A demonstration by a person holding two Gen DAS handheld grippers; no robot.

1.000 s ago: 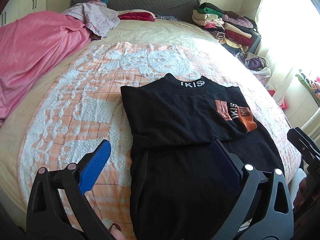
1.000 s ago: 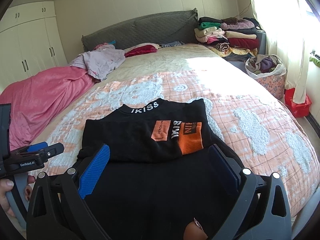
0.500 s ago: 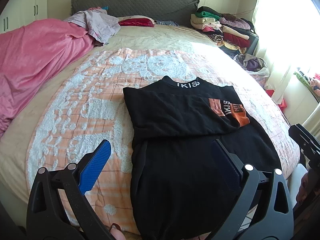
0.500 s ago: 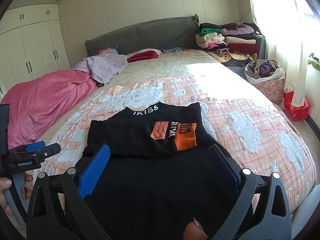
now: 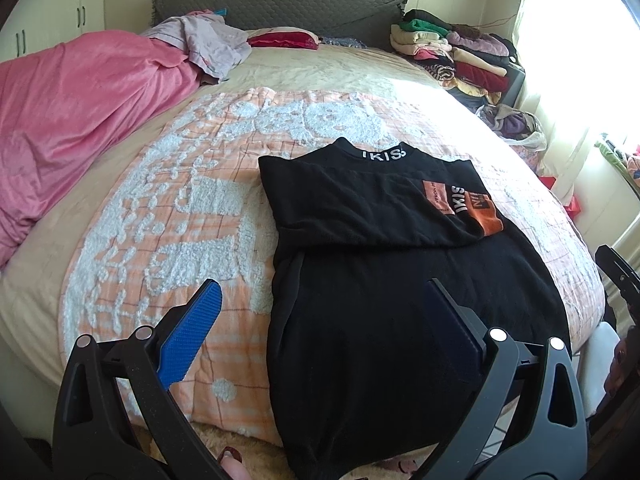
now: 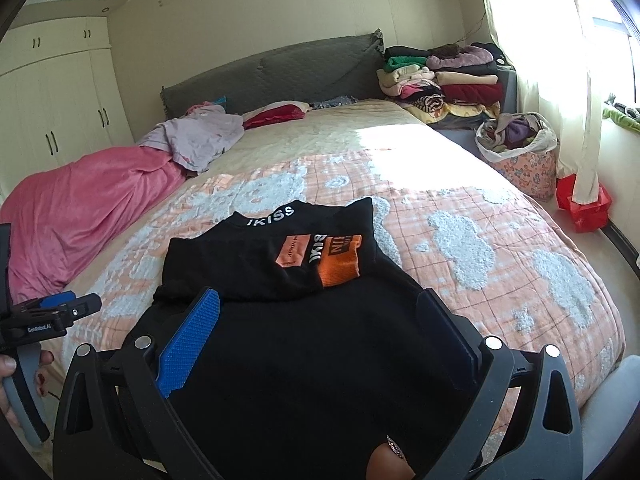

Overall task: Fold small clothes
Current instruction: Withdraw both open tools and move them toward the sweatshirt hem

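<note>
Bed (image 5: 132, 216): orange-and-white blanket on top; pink quilt (image 5: 68, 108) at left
Black shirt (image 5: 384, 248): lies partly folded on blanket
Left gripper (image 5: 324, 312): jaws spread, holding nothing
Right gripper (image 6: 320, 320): jaws spread above shirt

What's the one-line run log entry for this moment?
left tongs open, empty | right tongs open, empty | black shirt flat on bed, sleeves folded in | bottom fold pending
</note>
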